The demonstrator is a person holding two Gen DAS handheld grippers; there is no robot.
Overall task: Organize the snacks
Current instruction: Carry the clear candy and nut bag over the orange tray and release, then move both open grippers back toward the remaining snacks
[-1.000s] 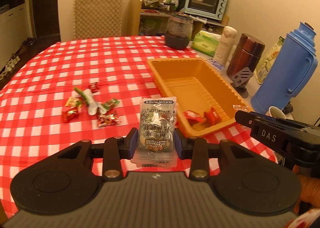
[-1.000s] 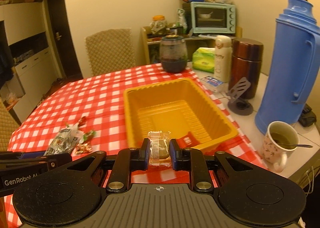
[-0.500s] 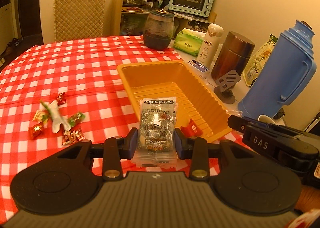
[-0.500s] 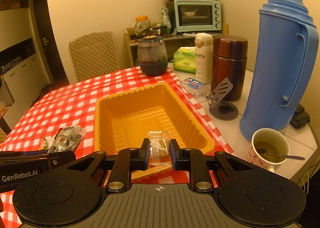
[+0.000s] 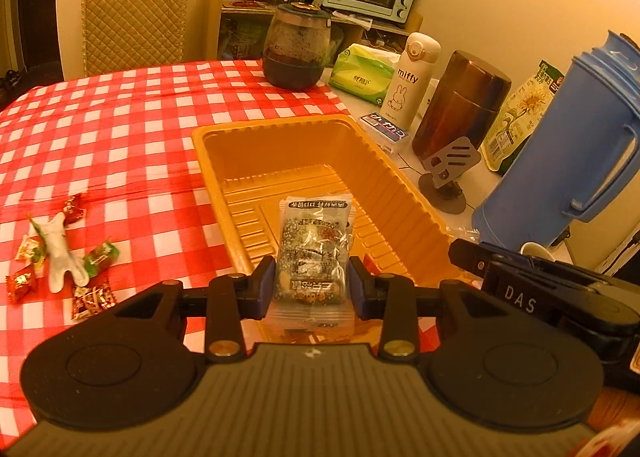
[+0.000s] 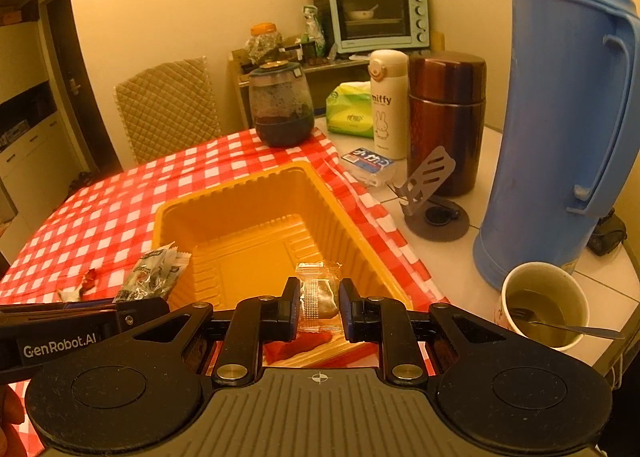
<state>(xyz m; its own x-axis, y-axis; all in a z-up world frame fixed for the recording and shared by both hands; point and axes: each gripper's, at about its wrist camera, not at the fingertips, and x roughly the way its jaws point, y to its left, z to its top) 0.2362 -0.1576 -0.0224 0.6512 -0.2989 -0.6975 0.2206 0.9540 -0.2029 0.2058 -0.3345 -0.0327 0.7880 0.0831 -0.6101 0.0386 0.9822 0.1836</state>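
My left gripper (image 5: 312, 283) is shut on a clear snack packet with dark printing (image 5: 314, 249), held over the near end of the yellow tray (image 5: 276, 153). The same packet (image 6: 154, 273) shows at the tray's left rim in the right wrist view. My right gripper (image 6: 319, 307) is shut on a small clear-wrapped brown snack (image 6: 320, 293), above the near edge of the yellow tray (image 6: 256, 213). A red wrapper (image 6: 298, 345) lies just below those fingers. Several loose candies (image 5: 60, 257) lie on the checked cloth left of the tray.
To the tray's right stand a tall blue thermos (image 6: 568, 117), a brown flask (image 6: 446, 117), a white Miffy bottle (image 6: 387, 101), a grey phone stand (image 6: 430, 193) and a paper cup with a spoon (image 6: 540, 305). A dark glass jar (image 5: 298, 45) and tissue pack (image 5: 362, 75) sit behind.
Both grippers have carried their packets rightward and forward, from beside the tray to over its near end. The loose candies have slid to the left edge of the left wrist view.
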